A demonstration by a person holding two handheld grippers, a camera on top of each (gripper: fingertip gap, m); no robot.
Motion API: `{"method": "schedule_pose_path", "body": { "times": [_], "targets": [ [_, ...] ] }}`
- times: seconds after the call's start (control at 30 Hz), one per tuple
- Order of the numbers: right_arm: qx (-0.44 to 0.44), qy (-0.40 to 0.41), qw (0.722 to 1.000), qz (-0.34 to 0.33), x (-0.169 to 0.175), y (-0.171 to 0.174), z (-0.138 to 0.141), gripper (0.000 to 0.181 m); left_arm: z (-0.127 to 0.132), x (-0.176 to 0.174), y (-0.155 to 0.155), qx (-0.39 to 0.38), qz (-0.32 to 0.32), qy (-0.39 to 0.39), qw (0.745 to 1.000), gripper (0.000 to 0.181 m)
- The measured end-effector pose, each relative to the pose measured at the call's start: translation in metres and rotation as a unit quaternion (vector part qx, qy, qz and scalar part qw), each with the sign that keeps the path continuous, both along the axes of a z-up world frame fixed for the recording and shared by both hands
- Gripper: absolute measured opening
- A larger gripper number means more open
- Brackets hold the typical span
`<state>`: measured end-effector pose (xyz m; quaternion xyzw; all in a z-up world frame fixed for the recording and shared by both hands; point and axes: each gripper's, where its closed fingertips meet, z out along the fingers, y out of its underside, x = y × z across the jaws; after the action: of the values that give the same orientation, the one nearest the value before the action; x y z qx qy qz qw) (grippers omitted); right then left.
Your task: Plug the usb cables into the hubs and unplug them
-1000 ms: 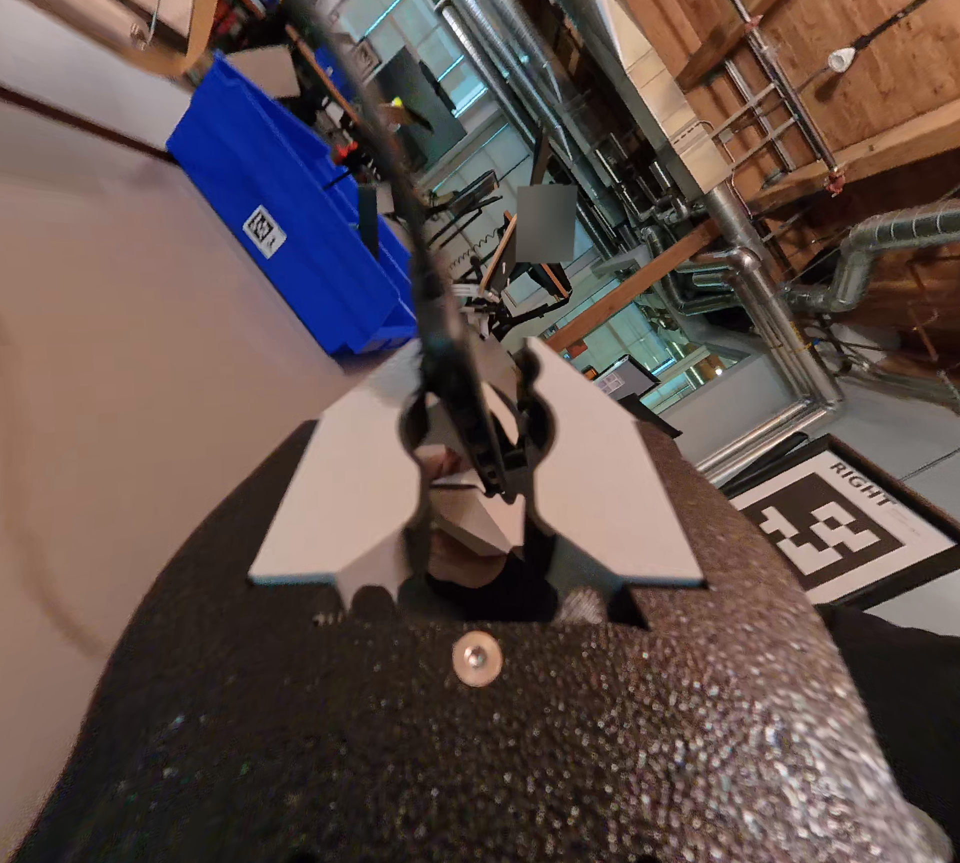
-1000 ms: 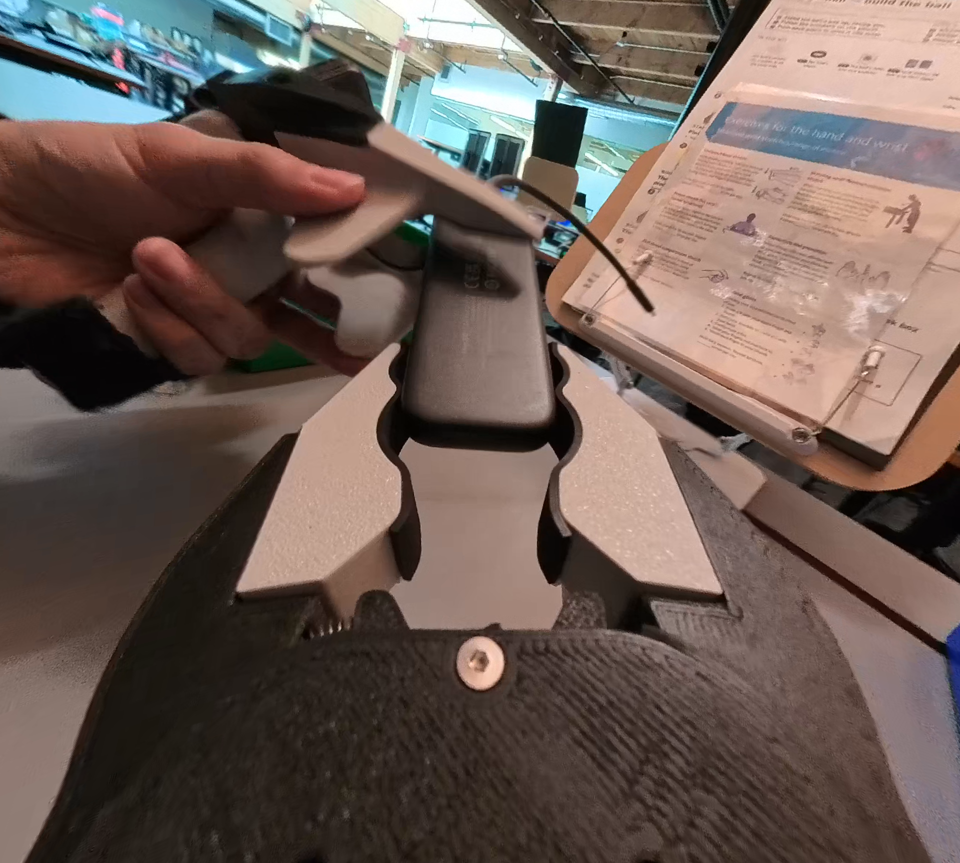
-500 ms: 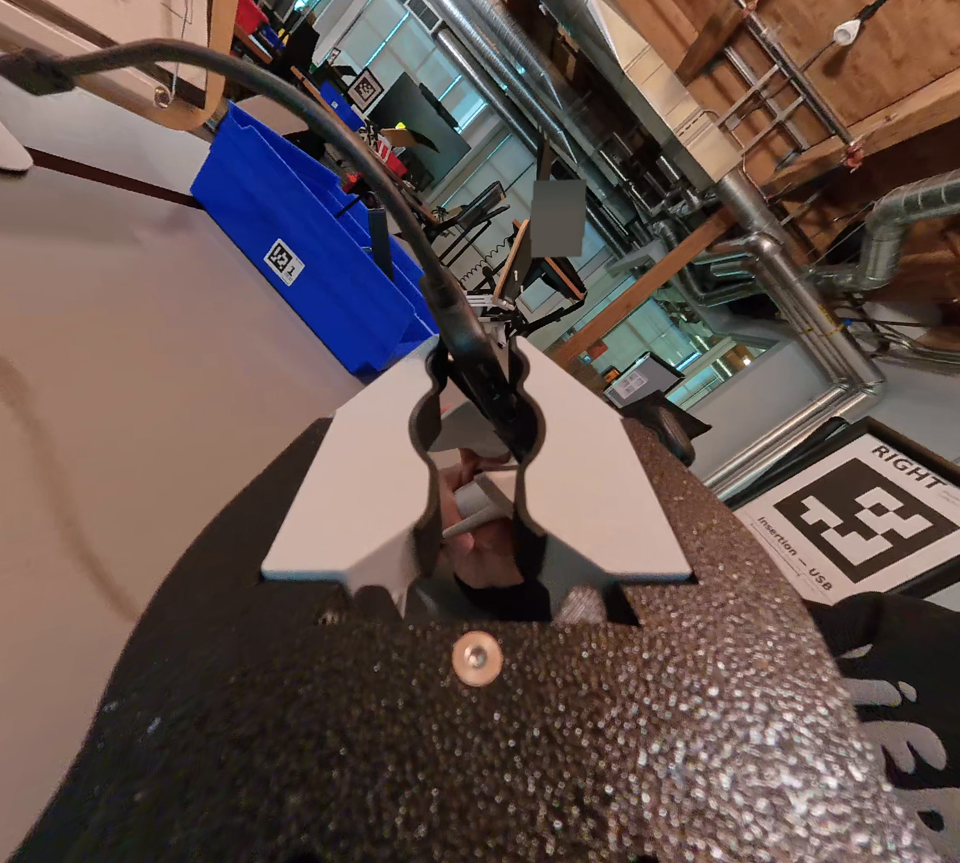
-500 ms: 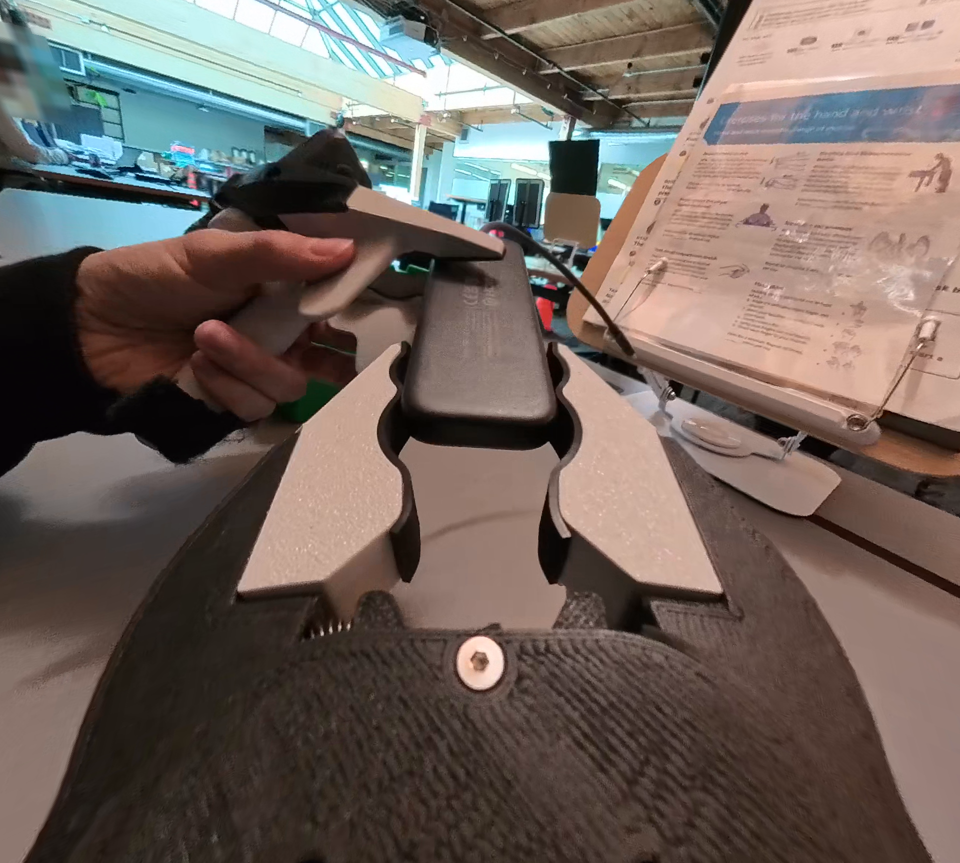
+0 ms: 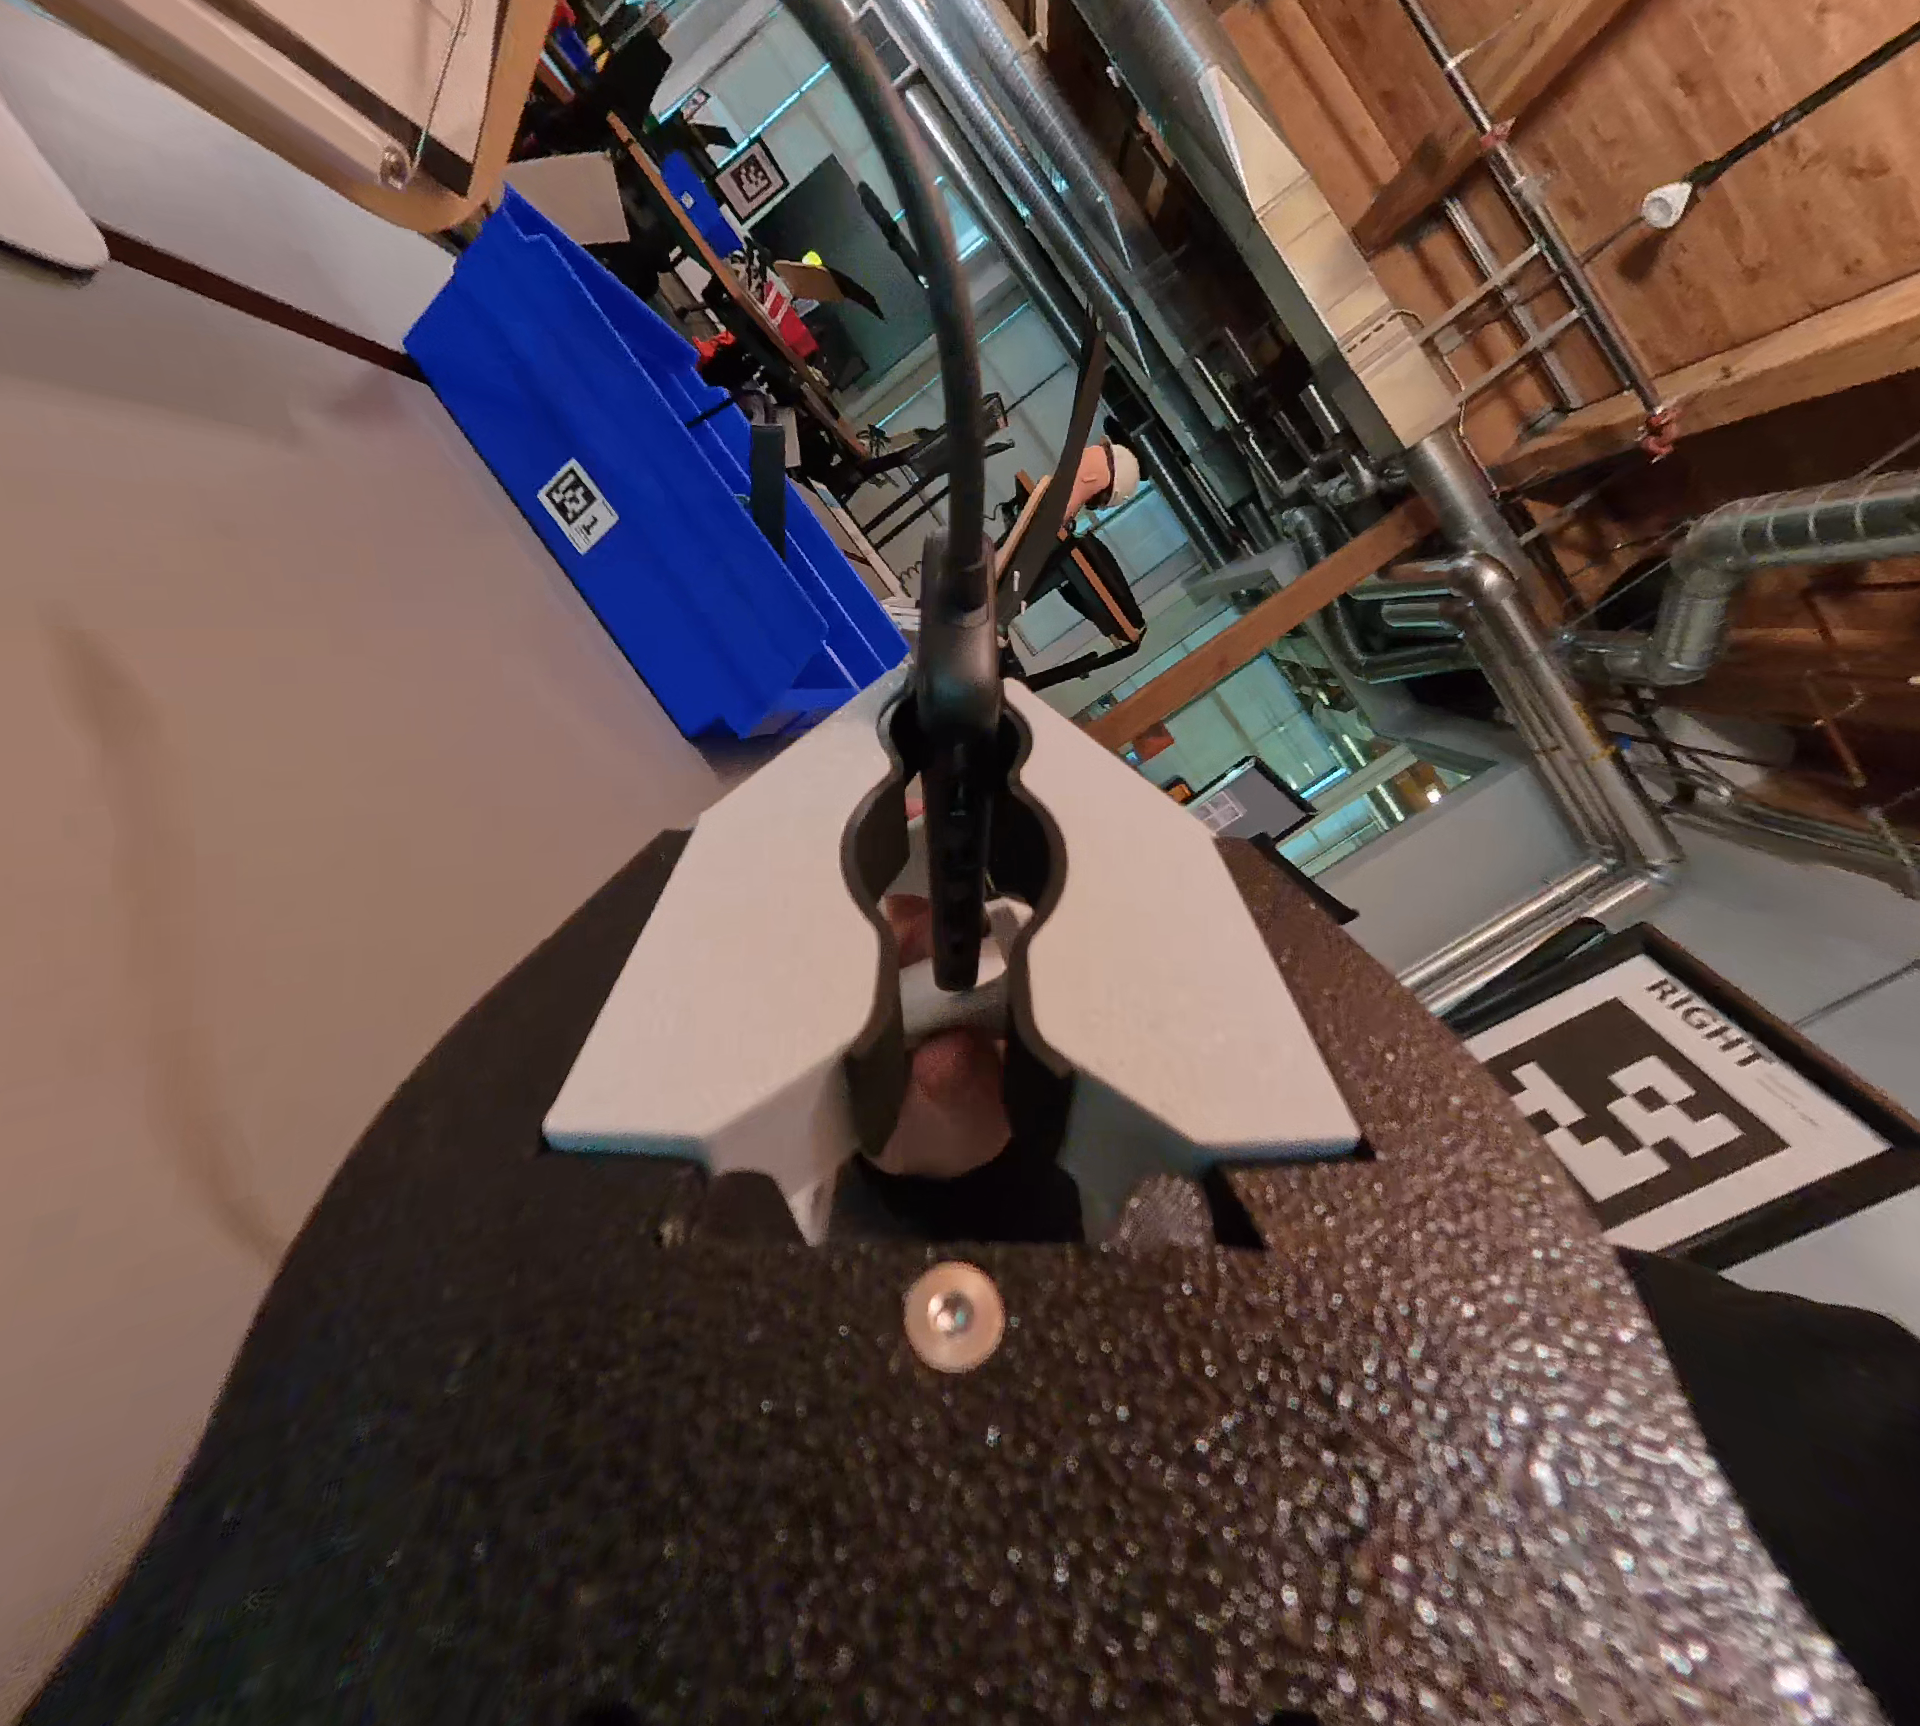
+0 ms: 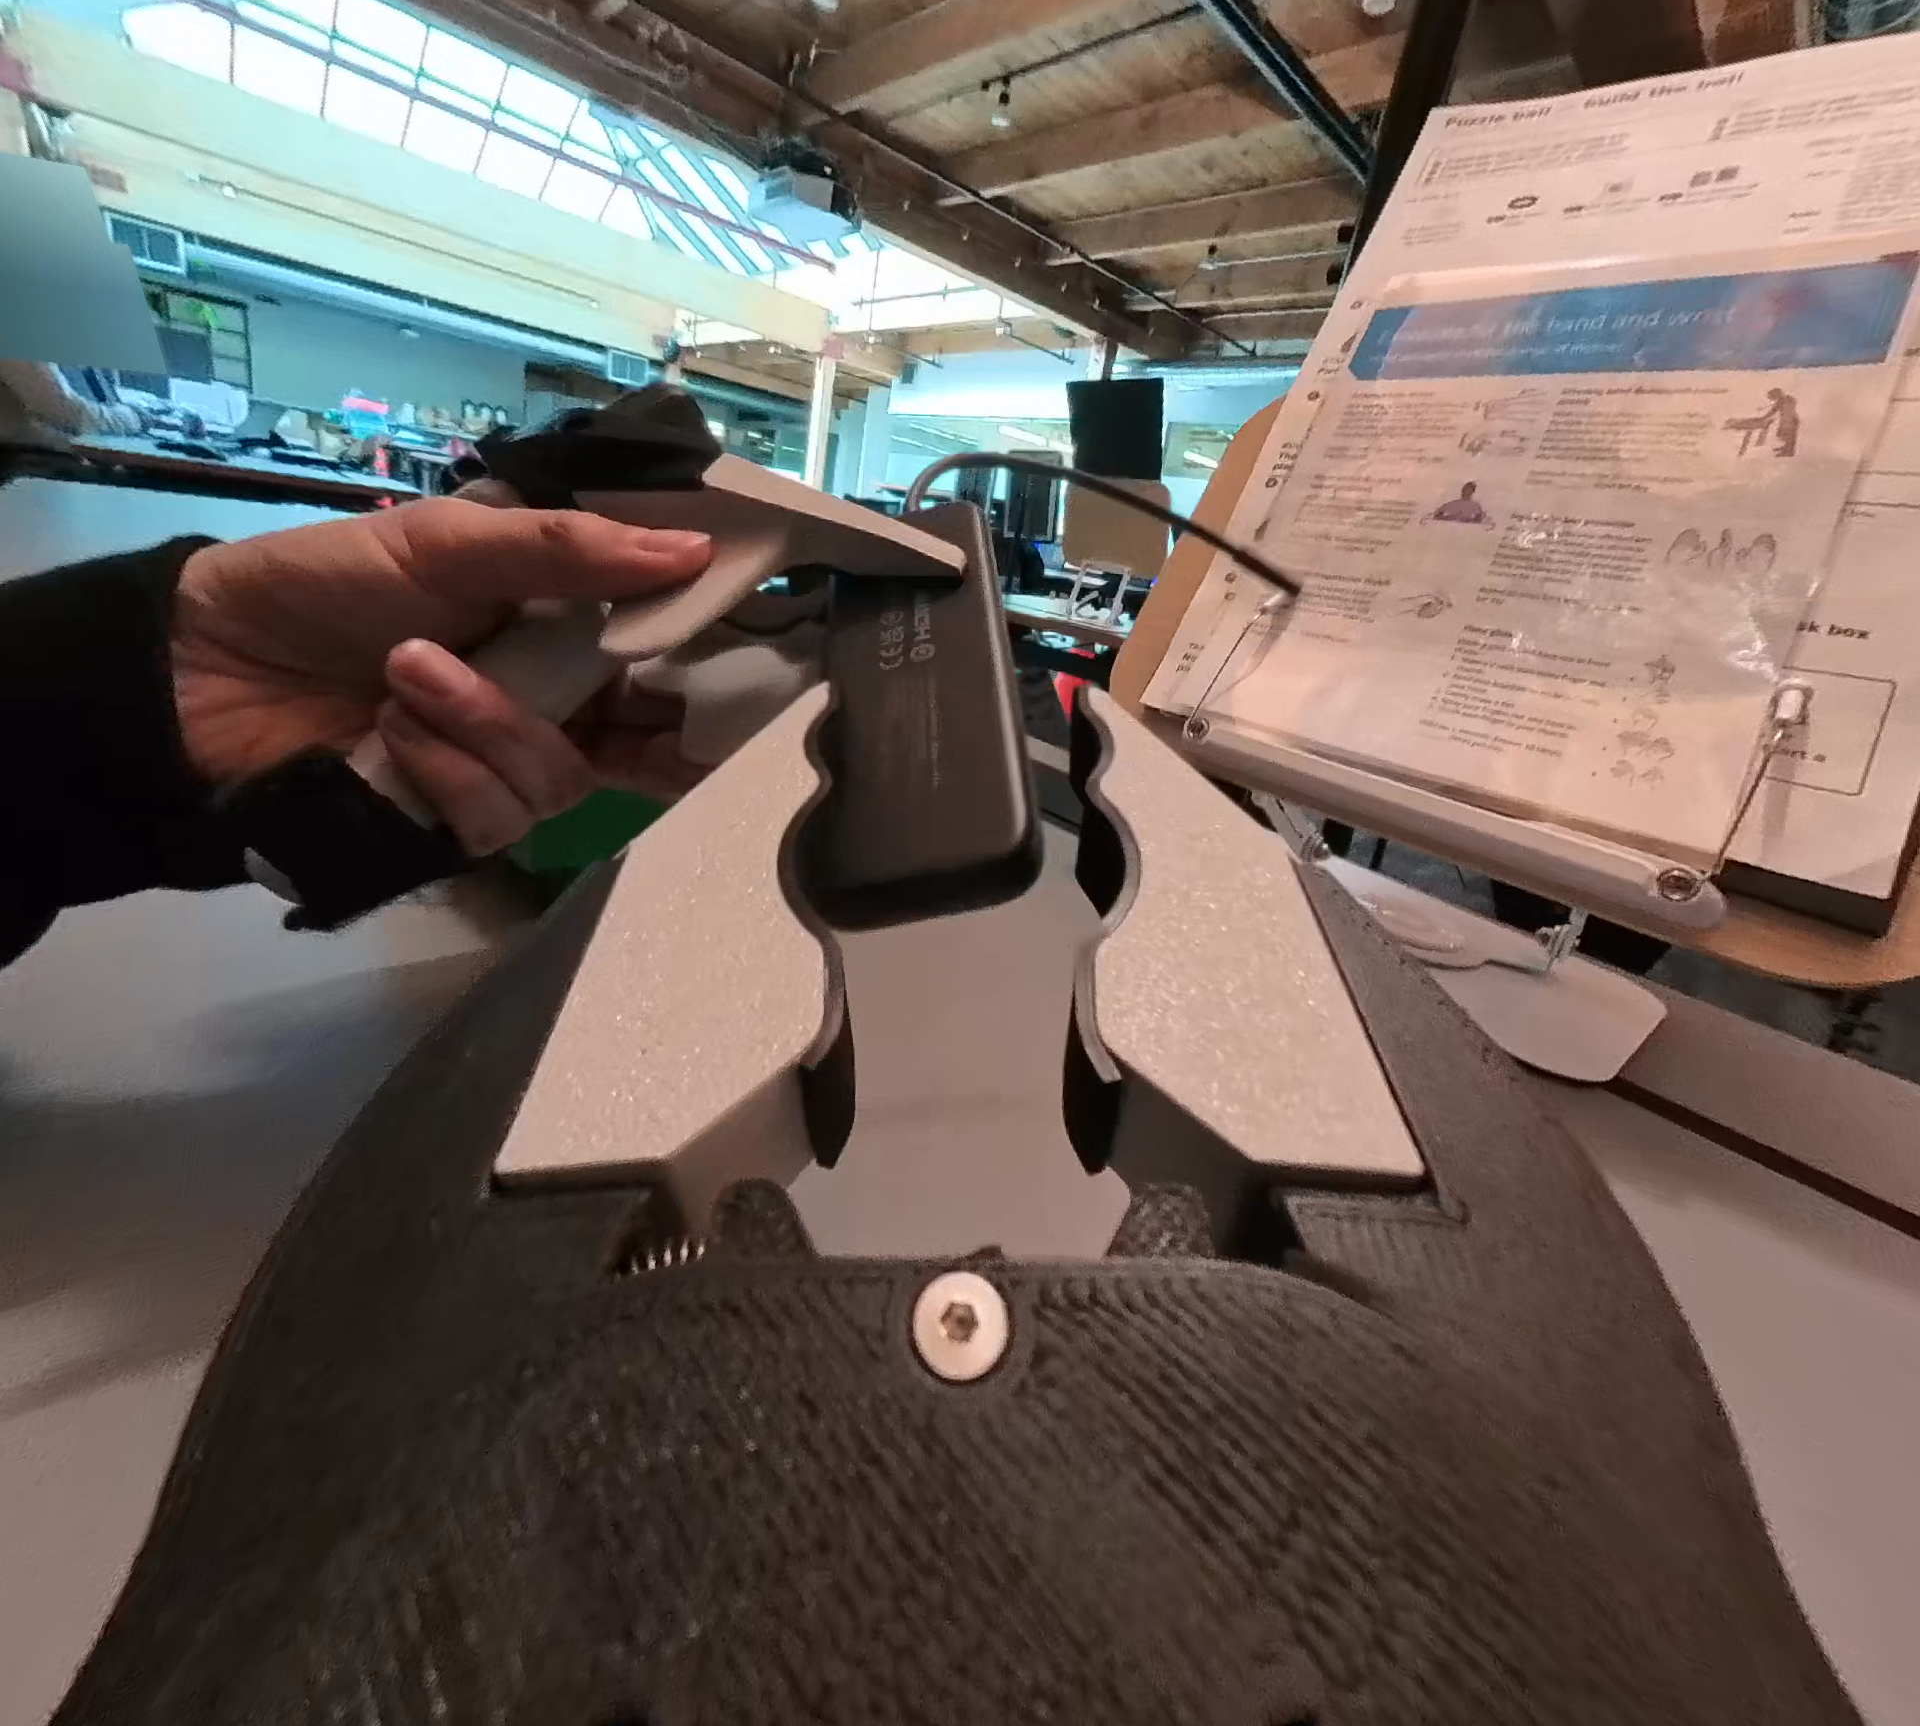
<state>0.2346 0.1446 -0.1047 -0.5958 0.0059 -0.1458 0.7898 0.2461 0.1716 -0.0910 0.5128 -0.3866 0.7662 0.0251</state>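
A dark grey USB hub (image 6: 925,710) with a short black cable (image 6: 1143,513) is held up in the air. My left gripper (image 5: 956,720) is shut on the hub (image 5: 956,793), which shows edge-on between its fingers, and the cable (image 5: 883,149) arcs up to the top left. In the right wrist view the left gripper (image 6: 831,554), in a person's hand (image 6: 416,637), clamps the hub's far end. My right gripper (image 6: 951,720) is open around the hub's near end, with a gap on the right side.
A tilted wooden stand with clipped paper sheets (image 6: 1558,533) rises on the right of the table (image 6: 156,1053). A blue bin (image 5: 644,471) sits at the table's far edge. A black-and-white marker board (image 5: 1621,1105) lies at the right.
My right gripper's jaws have spread apart and let go of the hub. My left gripper has closed tighter on the hub. The cable has swung upward in the left wrist view.
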Motion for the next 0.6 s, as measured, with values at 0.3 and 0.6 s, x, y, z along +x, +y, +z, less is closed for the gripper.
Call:
{"method": "schedule_pose_path", "body": {
  "times": [0.3, 0.6],
  "targets": [
    [-0.029, -0.043, 0.999, 0.010, -0.008, 0.006, -0.007, 0.050, 0.000, 0.001, 0.013, -0.023, 0.030, 0.023, 0.999, 0.009],
    [-0.052, -0.062, 0.997, -0.009, -0.007, 0.010, -0.011, 0.045, 0.001, -0.001, 0.014, -0.017, 0.031, 0.032, 0.999, 0.009]
  ]
}}
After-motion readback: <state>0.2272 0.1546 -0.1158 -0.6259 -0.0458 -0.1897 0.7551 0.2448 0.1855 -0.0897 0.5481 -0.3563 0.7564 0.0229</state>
